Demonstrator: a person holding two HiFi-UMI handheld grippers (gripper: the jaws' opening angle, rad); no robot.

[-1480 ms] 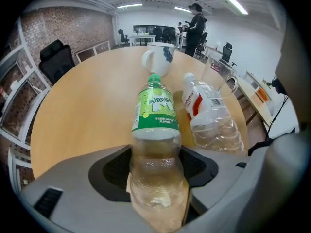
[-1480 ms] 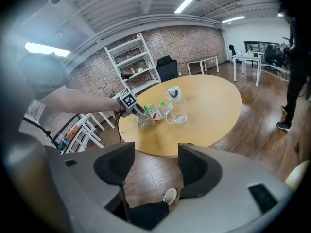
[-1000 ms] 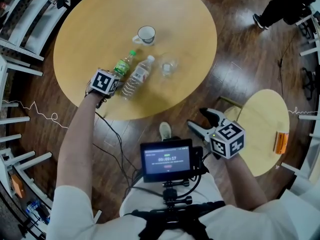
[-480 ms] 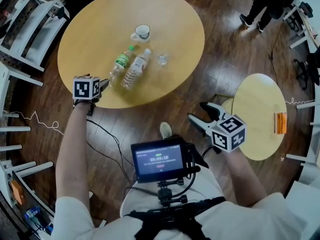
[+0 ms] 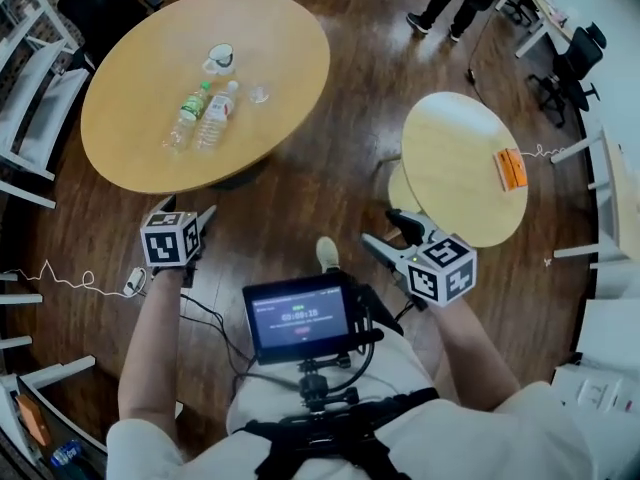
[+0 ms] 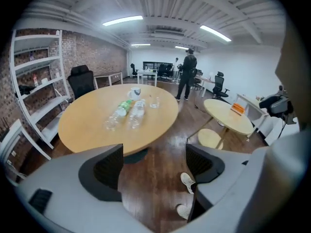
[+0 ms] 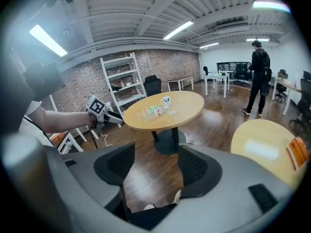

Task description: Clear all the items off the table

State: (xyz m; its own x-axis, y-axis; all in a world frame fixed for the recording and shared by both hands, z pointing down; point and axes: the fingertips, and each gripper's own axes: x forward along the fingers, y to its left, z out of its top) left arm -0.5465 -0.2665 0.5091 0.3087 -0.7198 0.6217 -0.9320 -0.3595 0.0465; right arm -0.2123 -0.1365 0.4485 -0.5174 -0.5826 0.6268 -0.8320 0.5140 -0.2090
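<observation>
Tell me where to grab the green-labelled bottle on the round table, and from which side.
Grip the green-labelled bottle across its body near the base, probably coming down from the near edge of the table, which that end faces. It lies on its side, cap toward the mug. The clear bottle lies close along its right, so a jaw has little room there; its left is open.
</observation>
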